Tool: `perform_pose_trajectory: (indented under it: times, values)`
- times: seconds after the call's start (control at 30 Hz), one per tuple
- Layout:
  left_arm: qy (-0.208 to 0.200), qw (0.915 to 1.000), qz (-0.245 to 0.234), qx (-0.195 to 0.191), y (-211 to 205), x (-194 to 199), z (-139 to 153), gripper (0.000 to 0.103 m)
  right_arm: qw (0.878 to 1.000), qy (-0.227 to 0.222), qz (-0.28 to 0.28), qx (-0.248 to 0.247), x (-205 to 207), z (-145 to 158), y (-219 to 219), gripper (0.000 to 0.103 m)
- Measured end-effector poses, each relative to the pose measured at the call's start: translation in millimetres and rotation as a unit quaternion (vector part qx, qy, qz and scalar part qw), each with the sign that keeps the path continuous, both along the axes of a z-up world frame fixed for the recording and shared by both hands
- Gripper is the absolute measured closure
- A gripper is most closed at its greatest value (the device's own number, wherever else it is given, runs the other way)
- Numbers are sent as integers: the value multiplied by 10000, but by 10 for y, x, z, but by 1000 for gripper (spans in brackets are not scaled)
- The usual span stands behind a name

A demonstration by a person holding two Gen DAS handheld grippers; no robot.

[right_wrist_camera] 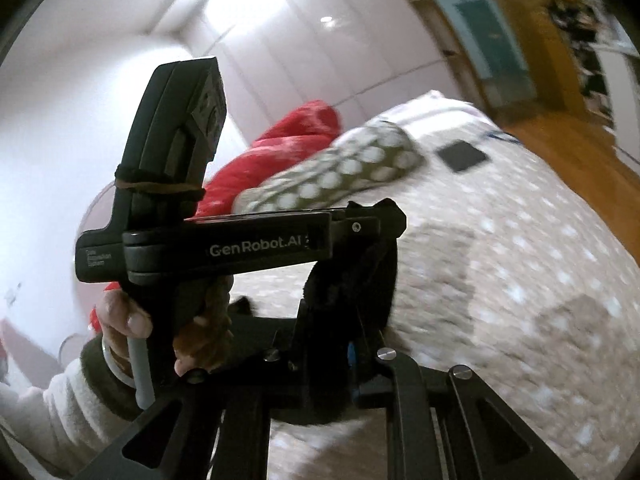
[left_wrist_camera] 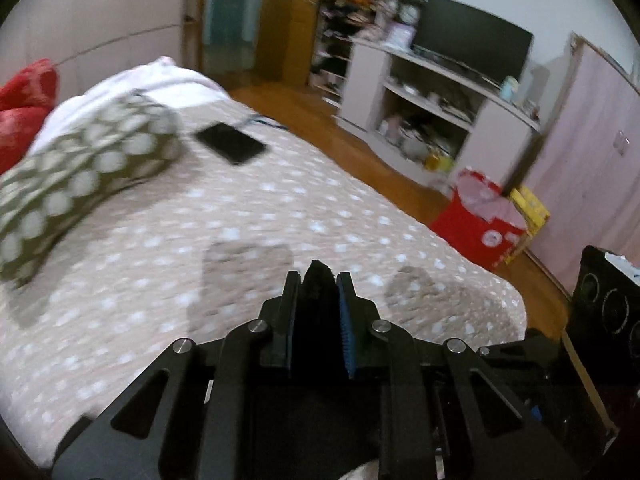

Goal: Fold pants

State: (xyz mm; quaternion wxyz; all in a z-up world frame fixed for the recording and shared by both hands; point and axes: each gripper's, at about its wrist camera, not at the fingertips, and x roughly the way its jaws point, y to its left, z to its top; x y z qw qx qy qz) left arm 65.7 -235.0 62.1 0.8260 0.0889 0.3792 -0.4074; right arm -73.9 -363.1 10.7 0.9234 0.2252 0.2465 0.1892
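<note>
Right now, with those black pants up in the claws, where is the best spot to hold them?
Probably the edge, as now: the left claw pinches a thin bunched edge of the black pants, coming from above the bed. The right claw grips a thicker bunch beside it, so the cloth hangs free below.

The room is lit softly from above, with a bright white glare on the shiny wall (right_wrist_camera: 192,20) at the far left, two soft grey shadows on the spotted bed cover (left_wrist_camera: 248,216), smeary blur over everything far away, and round dark corners where both pictures bend.
</note>
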Motion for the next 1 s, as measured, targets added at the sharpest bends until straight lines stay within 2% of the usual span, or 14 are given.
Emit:
perform_pose_trajectory:
  times: [0.1, 0.2, 0.27, 0.33, 0.4, 0.43, 0.47, 0.57, 0.67, 0.73, 0.8, 0.87, 0.9, 1.0]
  values:
    - [43, 9989, 464, -56, 530, 39, 29, 87, 9987, -143, 469, -139, 138, 144, 351, 89]
    - [56, 9948, 1015, 110, 1003, 33, -87, 87, 9948, -156, 976, -234, 273, 163, 764, 89]
    - [104, 9893, 1420, 316, 1256, 27, -235, 87, 9914, -74, 1288, -217, 377, 98, 1018, 89]
    - [406, 9810, 1842, 460, 1539, 68, -453, 87, 9855, 166, 1679, -197, 529, -52, 1326, 89]
    - [720, 9729, 2149, 462, 1764, 108, -616, 87, 9777, 620, 1999, -188, 692, -275, 1598, 85]
    - [794, 9694, 2275, 477, 1840, 110, -663, 87, 9706, 1032, 2160, -231, 797, -432, 1722, 77]
    - [840, 9659, 2404, 473, 1920, 98, -702, 87, 9625, 1423, 2288, -307, 857, -556, 1840, 75]
    - [924, 9632, 2510, 279, 2056, 5, -700, 86, 9629, 1085, 2424, -474, 781, -389, 1786, 64]
    - [912, 9628, 2539, 163, 2079, -105, -676, 84, 9720, 699, 2195, -455, 707, -133, 1474, 63]
    - [1059, 9612, 2547, 71, 2046, -143, -696, 57, 9804, 577, 1801, -561, 724, -59, 1255, 63]
    - [1156, 9597, 2562, -23, 2015, -202, -718, 44, 9850, 675, 1327, -867, 821, -99, 1089, 63]
    - [1126, 9601, 2559, -14, 1975, -265, -739, 44, 9849, 862, 1179, -932, 917, -184, 1057, 64]
    - [1142, 9594, 2578, 65, 1941, -282, -771, 39, 9842, 947, 1157, -953, 988, -257, 1055, 65]
    - [1267, 9543, 2694, 262, 1875, -262, -907, 36, 9824, 1022, 1066, -1142, 1076, -396, 1104, 67]
